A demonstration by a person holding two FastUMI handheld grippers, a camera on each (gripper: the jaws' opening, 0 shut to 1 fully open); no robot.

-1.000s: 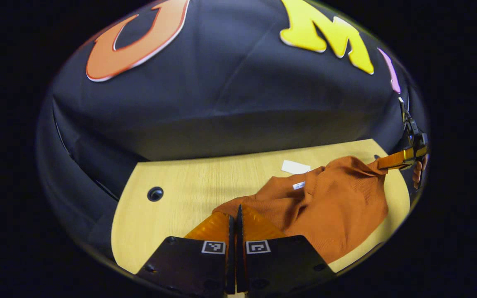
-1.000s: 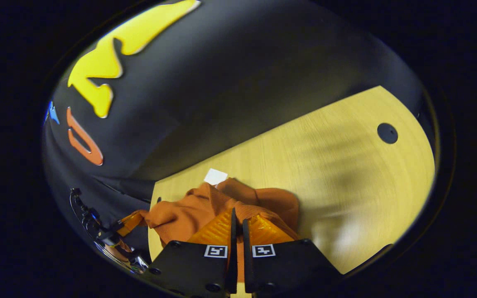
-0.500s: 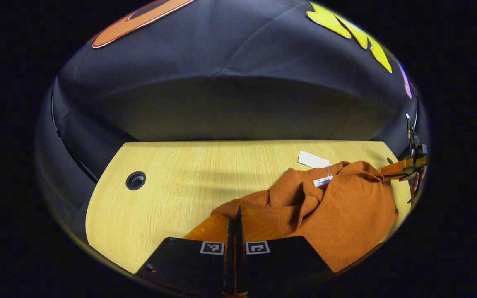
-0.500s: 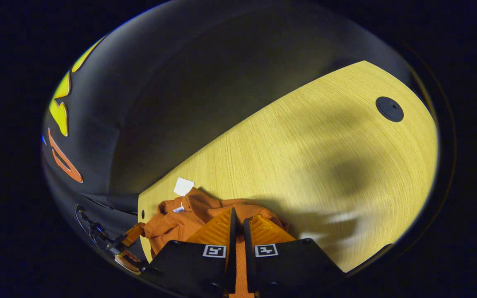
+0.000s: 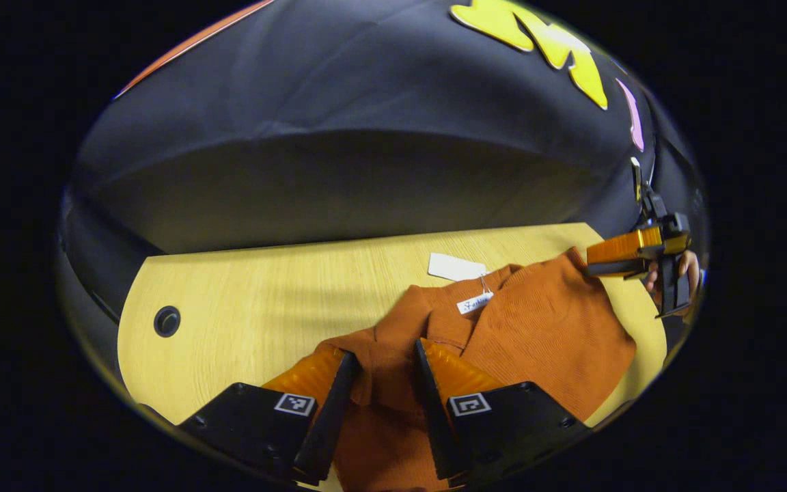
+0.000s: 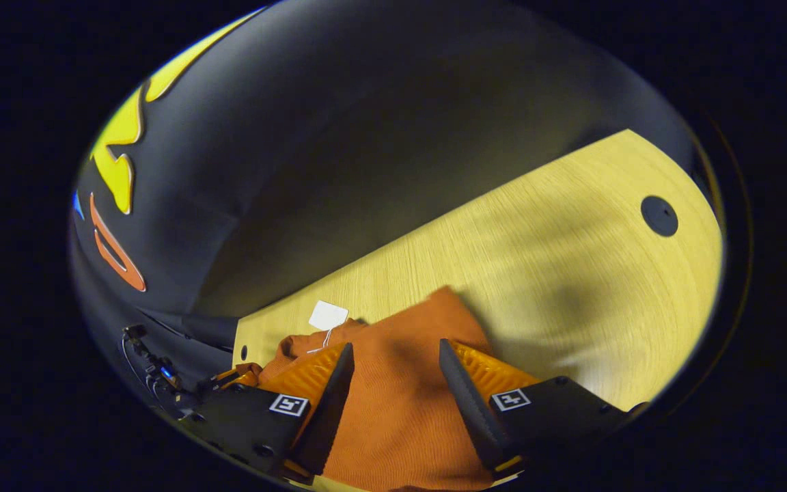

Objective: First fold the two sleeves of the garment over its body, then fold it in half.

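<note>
Both grippers have let go since half a second ago: then each pair of fingers was pinched together on cloth, now both stand spread. Left gripper fingers apart, rust-orange ribbed knit garment lying slack between them on the pale wood-grain table. Right gripper likewise spread wide over the garment; seen from the left gripper view it hangs at the garment's far edge, hand behind it. White paper tag lies on the table just beyond the collar. Round black grommet sits well apart.
</note>
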